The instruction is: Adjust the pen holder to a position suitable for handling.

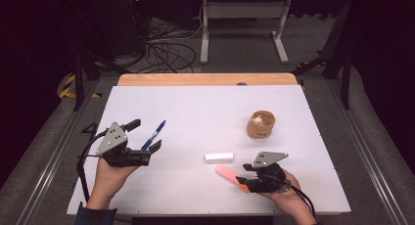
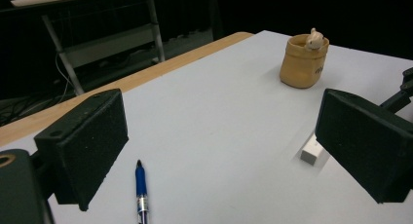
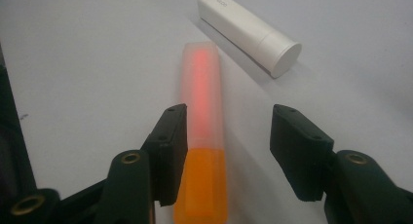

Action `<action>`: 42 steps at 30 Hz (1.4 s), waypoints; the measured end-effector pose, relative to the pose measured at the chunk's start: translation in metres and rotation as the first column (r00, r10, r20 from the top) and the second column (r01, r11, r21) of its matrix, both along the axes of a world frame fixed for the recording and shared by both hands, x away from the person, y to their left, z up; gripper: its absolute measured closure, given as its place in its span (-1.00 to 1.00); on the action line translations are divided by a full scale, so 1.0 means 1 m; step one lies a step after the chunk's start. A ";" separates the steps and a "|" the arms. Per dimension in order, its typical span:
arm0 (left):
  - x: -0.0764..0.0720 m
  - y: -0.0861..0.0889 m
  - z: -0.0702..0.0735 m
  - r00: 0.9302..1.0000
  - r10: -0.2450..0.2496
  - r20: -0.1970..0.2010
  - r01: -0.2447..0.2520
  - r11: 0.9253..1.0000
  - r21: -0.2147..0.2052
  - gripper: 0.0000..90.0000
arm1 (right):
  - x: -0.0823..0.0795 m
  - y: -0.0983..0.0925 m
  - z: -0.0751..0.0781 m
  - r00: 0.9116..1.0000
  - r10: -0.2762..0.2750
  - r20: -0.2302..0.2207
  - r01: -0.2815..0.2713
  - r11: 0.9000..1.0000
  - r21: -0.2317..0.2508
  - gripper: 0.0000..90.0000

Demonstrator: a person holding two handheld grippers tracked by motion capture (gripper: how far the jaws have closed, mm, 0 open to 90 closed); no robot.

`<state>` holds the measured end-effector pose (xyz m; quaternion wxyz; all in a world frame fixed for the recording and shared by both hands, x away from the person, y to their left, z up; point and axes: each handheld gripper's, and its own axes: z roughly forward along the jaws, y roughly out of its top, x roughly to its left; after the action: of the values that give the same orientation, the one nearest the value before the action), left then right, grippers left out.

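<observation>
From the high view, my left gripper rests near the left edge of the white table, with its jaws wide apart and nothing between them. A blue pen lies on the table just at its jaws. My right gripper is near the front right of the table, and an orange highlighter sticks out from it toward the left. A small white tube lies just behind the highlighter, and a tan cup stands farther back.

In the left gripper view, the two black pads are far from each other. The pen lies low between them, nearer to the left pad and not touched. The cup stands far ahead and the tube peeks beside the right pad.

In the right gripper view, my jaws are partly apart. The highlighter lies between them, against the left pad, while the right pad stands clear of it, so it is not clamped. The tube lies just beyond it
</observation>
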<state>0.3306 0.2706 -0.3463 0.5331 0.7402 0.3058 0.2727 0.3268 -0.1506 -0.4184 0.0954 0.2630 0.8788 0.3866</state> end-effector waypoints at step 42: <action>-0.001 -0.010 -0.002 1.000 -0.028 -0.009 0.028 1.000 0.010 -0.87 | -0.007 0.015 -0.007 0.999 0.008 -0.035 -0.013 0.991 -0.134 0.45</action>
<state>0.3301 0.2601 -0.3483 0.5320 0.7481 0.2964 0.2636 0.3199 -0.1361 -0.4256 0.0960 0.2581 0.9057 0.3224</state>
